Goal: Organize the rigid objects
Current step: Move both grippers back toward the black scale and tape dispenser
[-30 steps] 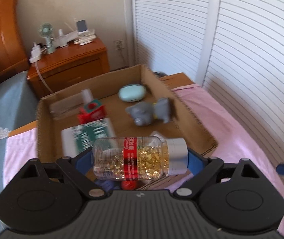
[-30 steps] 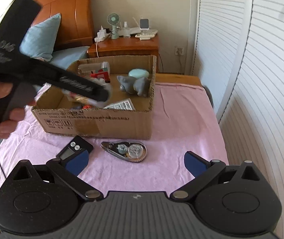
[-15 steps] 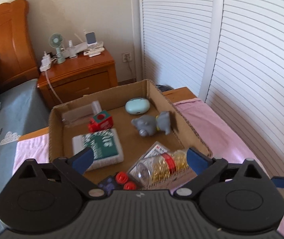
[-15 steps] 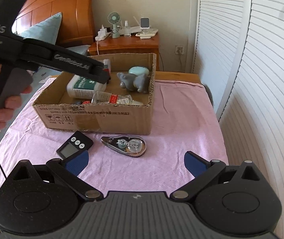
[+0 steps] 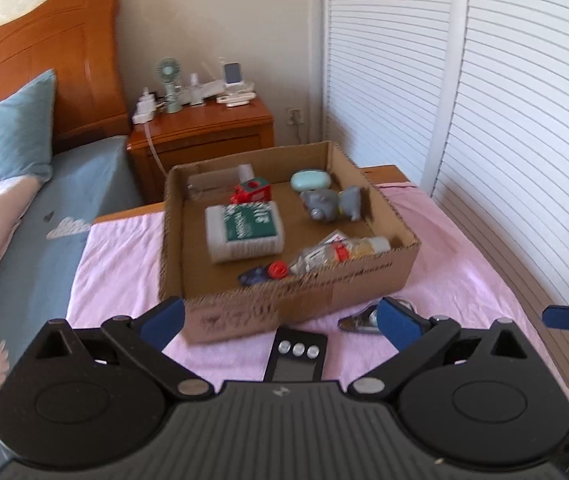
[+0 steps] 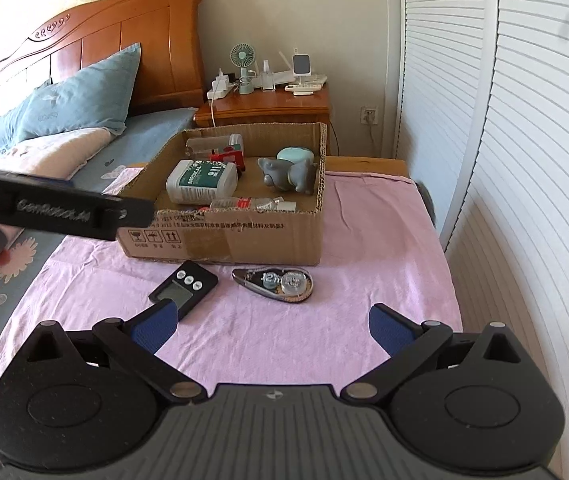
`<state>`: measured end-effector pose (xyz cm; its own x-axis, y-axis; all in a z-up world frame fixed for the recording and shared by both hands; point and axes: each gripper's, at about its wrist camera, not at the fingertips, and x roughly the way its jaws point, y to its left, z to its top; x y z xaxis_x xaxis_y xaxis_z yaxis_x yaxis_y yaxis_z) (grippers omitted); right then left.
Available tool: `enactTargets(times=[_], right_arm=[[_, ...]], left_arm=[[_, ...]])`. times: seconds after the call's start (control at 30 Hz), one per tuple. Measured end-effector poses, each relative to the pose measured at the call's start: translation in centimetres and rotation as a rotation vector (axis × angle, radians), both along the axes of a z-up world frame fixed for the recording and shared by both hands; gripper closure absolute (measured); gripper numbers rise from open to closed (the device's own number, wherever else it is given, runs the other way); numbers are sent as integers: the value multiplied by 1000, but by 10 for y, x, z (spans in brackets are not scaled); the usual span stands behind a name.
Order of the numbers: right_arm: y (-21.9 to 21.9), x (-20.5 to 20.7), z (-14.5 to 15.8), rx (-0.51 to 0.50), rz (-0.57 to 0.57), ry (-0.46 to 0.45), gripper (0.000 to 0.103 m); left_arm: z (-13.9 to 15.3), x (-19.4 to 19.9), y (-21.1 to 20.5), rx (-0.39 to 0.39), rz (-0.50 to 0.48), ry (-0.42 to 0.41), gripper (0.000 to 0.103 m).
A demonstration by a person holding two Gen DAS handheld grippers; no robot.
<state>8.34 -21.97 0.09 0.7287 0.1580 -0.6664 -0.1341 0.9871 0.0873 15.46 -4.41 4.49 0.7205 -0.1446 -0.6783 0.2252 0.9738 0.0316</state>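
A clear capsule bottle [image 5: 336, 254] [image 6: 252, 203] with a red label lies on its side inside the cardboard box [image 5: 296, 308] [image 6: 244, 236], against the front wall. My left gripper [image 5: 280, 318] hovers before the box above the pink cloth. Its jaws are opening wide with nothing between them. A black pocket scale [image 5: 296, 356] [image 6: 184, 290] and a correction tape dispenser [image 5: 360, 320] [image 6: 274, 280] lie on the cloth in front of the box. My right gripper [image 6: 272, 324] stands open and empty, nearer than both.
The box also holds a white green-labelled bottle [image 5: 244, 232], a grey elephant toy [image 5: 330, 204], a mint case [image 5: 310, 180] and a red item [image 5: 252, 192]. A wooden nightstand [image 5: 204, 136] stands behind, a bed with a blue pillow [image 5: 4, 140] left, louvred doors [image 5: 504, 120] right.
My left gripper let the capsule bottle go into the box, then drew back out of it with its jaws spreading. The right view shifted slightly.
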Motion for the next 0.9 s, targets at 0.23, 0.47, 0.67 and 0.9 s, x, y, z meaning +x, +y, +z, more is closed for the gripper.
enactTargets(times=[0.23, 0.47, 0.67, 0.9], right_arm=[[-4, -9, -14, -28, -17, 25, 0], [-11, 3, -37, -45, -43, 91, 0], [-13, 18, -53, -55, -44, 129, 0], [-13, 32, -68, -75, -39, 167, 0]], left_arm=[[-30, -22, 11, -9, 73, -14, 1], [-81, -15, 5, -25, 105, 71, 1], [-116, -2, -2, 2, 127, 144, 1], [-132, 8, -2, -23, 133, 147, 1]])
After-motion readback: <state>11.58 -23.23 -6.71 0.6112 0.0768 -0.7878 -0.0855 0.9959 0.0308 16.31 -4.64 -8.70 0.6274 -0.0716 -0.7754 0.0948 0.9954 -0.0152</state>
